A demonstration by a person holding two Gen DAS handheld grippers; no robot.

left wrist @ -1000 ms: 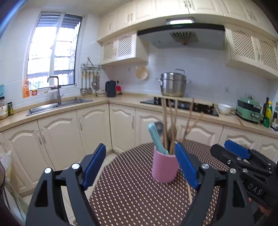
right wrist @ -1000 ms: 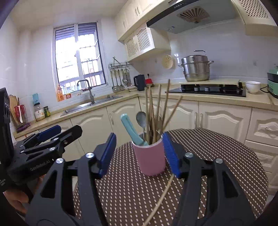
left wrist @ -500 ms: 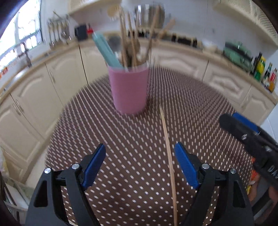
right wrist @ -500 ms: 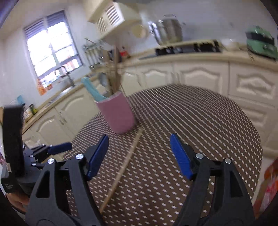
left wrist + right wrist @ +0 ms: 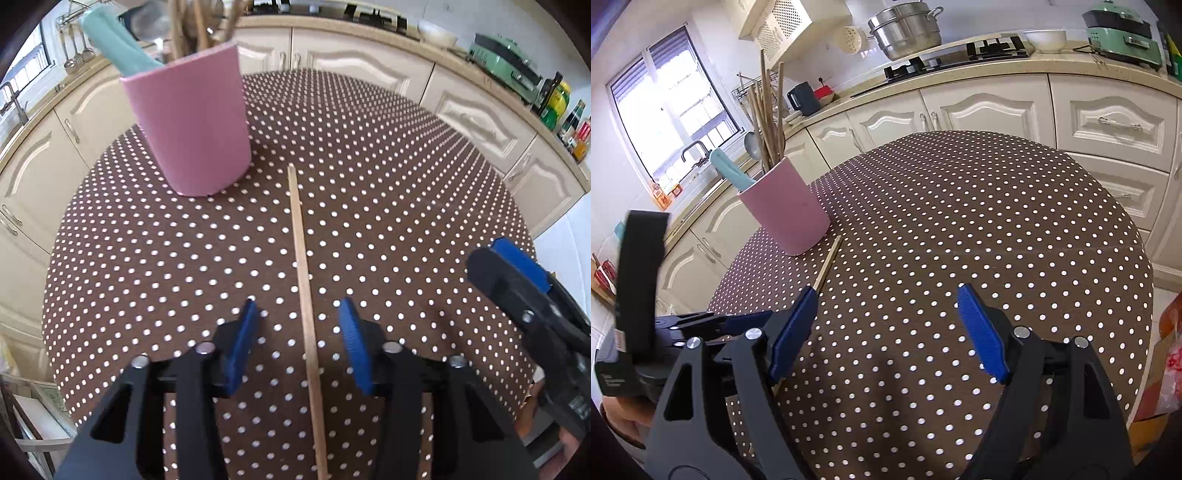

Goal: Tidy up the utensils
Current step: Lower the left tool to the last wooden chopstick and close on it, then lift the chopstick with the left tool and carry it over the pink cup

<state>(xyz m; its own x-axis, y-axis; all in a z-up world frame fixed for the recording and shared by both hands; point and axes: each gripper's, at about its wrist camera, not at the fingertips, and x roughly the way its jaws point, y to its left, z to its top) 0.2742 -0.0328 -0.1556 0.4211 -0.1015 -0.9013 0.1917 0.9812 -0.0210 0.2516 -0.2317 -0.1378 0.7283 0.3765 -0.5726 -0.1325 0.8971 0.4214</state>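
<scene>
A single wooden chopstick [image 5: 301, 258] lies flat on the brown polka-dot table [image 5: 406, 184], running from beside the pink cup [image 5: 195, 129] toward me. My left gripper [image 5: 298, 314] points steeply down over it; its jaws are closing with the chopstick between them, and the pads do not touch it. The cup holds several chopsticks, a metal spoon and a teal handle [image 5: 114, 48]. My right gripper [image 5: 886, 295] stands open over bare tablecloth, with the chopstick [image 5: 827, 264] just left of its left finger and the pink cup [image 5: 786, 214] further back.
Cream kitchen cabinets [image 5: 990, 107] ring the round table. The counter carries a hob with a steel pot [image 5: 905, 29], a white bowl and a green appliance [image 5: 1123, 33]. An orange bag [image 5: 1167, 350] sits past the table's right edge.
Both grippers dropped and tilted down toward the table. The left jaws narrowed around the lying chopstick. The right jaws spread wider.
</scene>
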